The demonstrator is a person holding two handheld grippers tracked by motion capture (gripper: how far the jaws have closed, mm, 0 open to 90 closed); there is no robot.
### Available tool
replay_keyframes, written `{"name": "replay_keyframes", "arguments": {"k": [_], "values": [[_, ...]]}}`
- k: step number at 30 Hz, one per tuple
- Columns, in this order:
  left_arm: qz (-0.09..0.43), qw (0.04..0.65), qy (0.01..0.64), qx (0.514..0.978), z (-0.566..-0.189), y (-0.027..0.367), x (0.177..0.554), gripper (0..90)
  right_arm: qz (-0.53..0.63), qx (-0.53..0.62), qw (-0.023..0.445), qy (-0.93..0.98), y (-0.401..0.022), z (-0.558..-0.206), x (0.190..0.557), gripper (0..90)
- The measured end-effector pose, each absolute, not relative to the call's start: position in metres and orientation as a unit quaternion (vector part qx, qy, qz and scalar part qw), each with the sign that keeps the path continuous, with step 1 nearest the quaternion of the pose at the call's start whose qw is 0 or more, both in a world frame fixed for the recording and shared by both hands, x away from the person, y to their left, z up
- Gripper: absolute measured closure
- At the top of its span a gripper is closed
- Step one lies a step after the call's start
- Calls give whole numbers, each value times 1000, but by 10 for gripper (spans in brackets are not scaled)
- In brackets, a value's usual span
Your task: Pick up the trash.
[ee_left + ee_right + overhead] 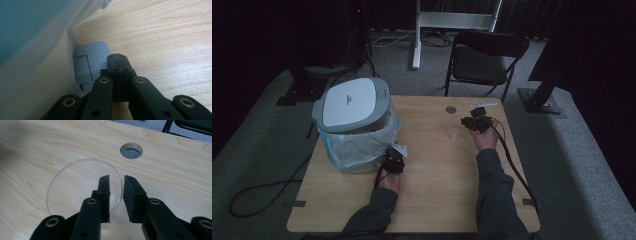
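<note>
On the wooden surface (437, 170), right of centre, a clear cup (83, 188) is straddled at its rim by the right hand-held gripper (116, 185), jaws slightly apart, not clamped; left hand-held gripper (117, 56) is closed empty beside the bin's pedal (90, 63).

A pale wooden table (432, 170) with a round cable hole (451, 109) near its far edge is seen. A clear round plastic cup (83, 186) stands on it, its rim straddled by the right tongs (116, 187). Just beside the left tongs (116, 55), a white lidded bin, apparently lined with a clear bag (354, 122), rests on the table.
</note>
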State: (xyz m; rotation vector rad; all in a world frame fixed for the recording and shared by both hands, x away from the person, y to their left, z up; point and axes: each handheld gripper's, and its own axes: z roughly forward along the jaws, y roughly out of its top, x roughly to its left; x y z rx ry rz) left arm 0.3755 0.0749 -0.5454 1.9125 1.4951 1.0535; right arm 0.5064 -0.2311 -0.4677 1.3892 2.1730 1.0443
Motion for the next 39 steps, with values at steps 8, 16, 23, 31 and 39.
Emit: {"name": "replay_keyframes", "arguments": {"k": [8, 16, 23, 31, 39], "values": [[386, 245, 548, 701, -545, 75, 375, 900, 368, 485, 177, 774, -230, -469, 506, 829], [386, 245, 548, 701, -545, 75, 375, 900, 372, 484, 183, 771, -231, -466, 503, 839], [386, 245, 548, 701, -545, 75, 375, 900, 378, 478, 191, 770, -230, -457, 499, 843], [386, 245, 548, 701, -545, 75, 375, 900, 380, 468, 196, 774, -227, -450, 496, 847], [386, 245, 548, 701, -545, 75, 375, 900, 391, 459, 193, 774, -221, -446, 493, 850]]}}
